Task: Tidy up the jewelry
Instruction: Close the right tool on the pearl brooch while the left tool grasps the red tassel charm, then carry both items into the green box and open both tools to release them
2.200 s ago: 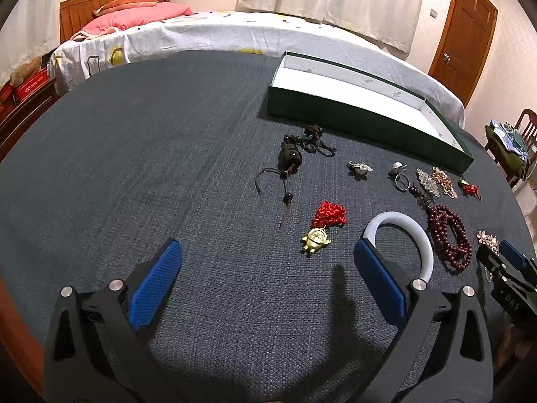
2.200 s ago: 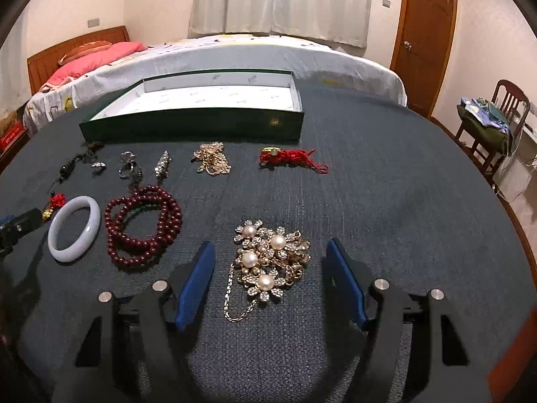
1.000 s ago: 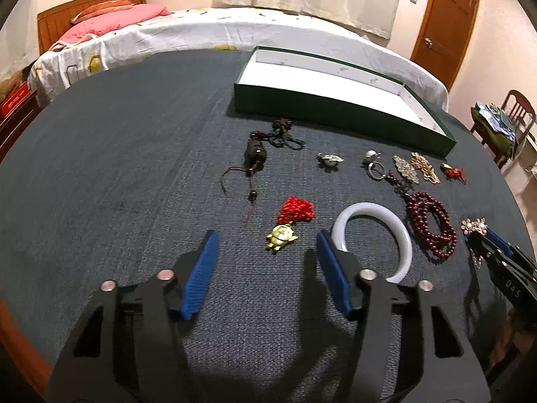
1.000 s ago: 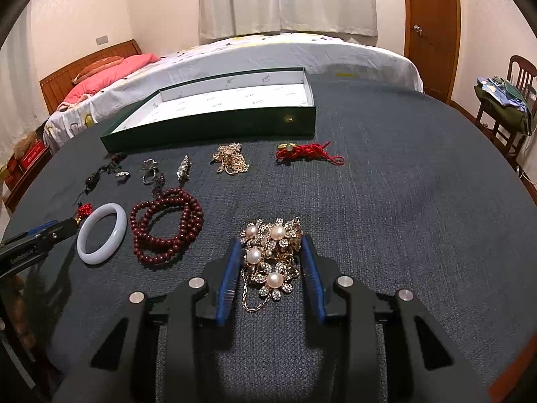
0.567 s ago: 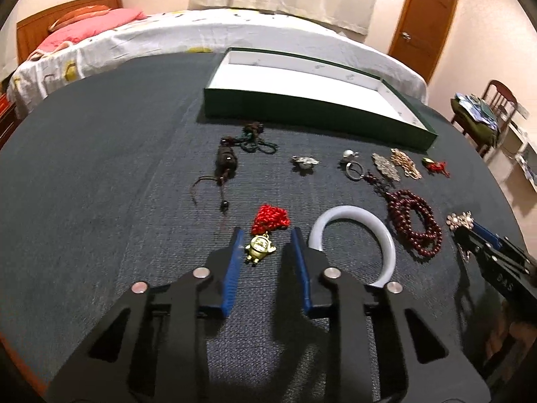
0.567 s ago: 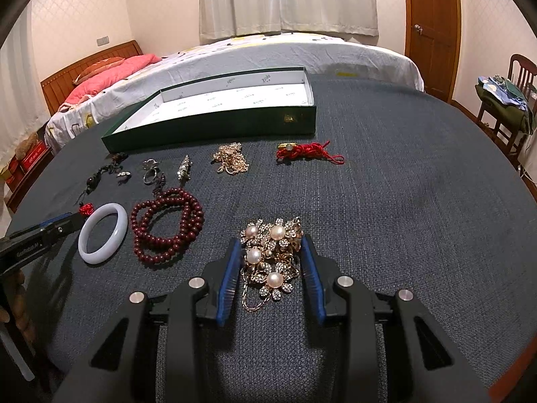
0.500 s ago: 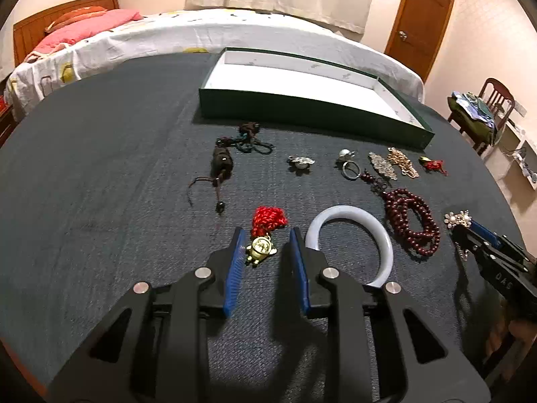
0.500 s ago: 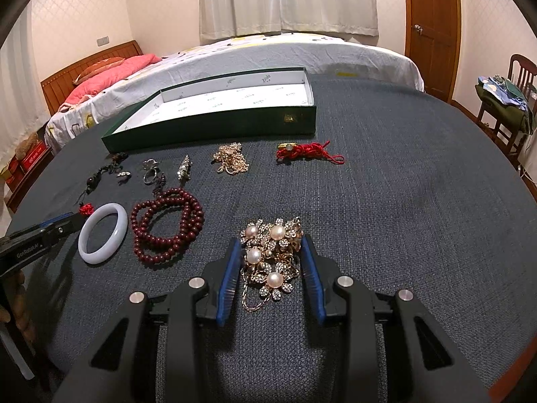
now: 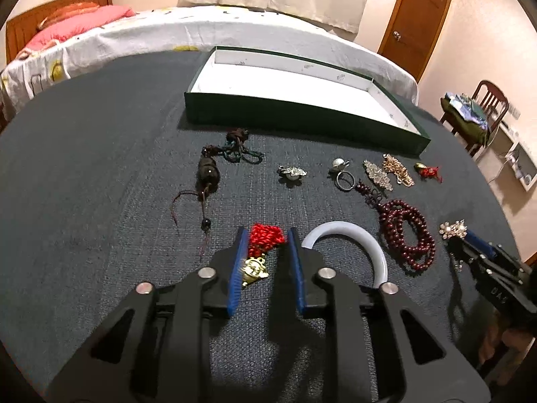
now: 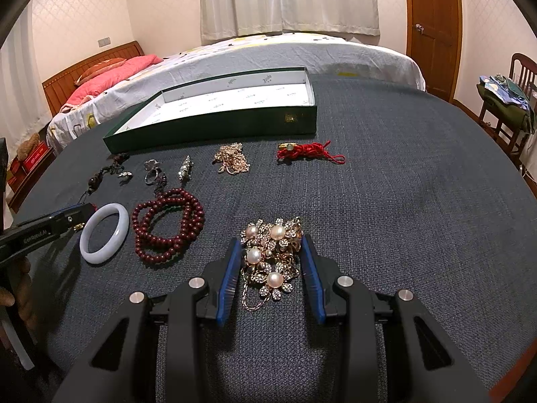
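While clamped: both tongs (image 9: 265,252) w/ jewelry

Home bedroom — made bed (image 10: 285,50), pink pillow (image 9: 77,25), curtains (image 10: 288,0)

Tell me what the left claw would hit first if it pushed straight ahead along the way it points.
The left claw already brackets the red-tasselled gold charm; beyond that the cloth looks free up to the small silver brooch, though depth is uncertain.

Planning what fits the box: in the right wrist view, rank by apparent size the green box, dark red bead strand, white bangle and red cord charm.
1. green box
2. dark red bead strand
3. white bangle, near the beads in extent, so unsure
4. red cord charm
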Available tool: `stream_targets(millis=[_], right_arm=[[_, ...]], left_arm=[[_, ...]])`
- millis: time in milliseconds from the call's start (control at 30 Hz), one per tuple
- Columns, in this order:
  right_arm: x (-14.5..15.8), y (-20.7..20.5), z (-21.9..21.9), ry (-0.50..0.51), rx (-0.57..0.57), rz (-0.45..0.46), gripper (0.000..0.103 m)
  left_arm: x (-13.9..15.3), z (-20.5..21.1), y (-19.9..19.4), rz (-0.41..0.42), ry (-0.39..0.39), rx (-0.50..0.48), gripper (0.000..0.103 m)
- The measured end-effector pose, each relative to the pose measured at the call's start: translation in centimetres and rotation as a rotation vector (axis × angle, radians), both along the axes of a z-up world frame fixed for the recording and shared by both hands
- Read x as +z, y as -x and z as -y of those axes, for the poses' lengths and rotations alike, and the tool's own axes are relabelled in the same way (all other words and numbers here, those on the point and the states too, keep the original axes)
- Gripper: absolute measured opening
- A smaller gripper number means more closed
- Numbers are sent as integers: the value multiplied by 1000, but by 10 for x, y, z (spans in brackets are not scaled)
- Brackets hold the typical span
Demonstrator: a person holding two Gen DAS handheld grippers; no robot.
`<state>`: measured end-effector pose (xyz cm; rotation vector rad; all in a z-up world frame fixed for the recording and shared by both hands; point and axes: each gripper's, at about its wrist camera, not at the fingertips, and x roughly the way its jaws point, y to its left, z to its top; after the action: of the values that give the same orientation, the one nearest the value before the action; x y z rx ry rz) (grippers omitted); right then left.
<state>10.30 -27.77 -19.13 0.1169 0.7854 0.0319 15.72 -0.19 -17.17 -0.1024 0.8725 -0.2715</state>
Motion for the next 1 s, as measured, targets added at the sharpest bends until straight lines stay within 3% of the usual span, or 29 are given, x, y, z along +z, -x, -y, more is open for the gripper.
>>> stream_targets(millis=[167,333,600,900,1000], right_arm=[[0,0,0,-5,1,1,37],[1,1,-1,-9,9,7,36],[7,3,-1,-12,23,32,28],[6,4,0,-14,25,36,27],[9,5,1,-26,31,43,20]], left_arm=[[-1,-8,-1,-16,56,9,13],[0,-2,2,-8,10,11,12],[4,-5,3,8,8,29,12],[5,-4,6,14,0,29,12],[5,-4,6,15,0,29,12]])
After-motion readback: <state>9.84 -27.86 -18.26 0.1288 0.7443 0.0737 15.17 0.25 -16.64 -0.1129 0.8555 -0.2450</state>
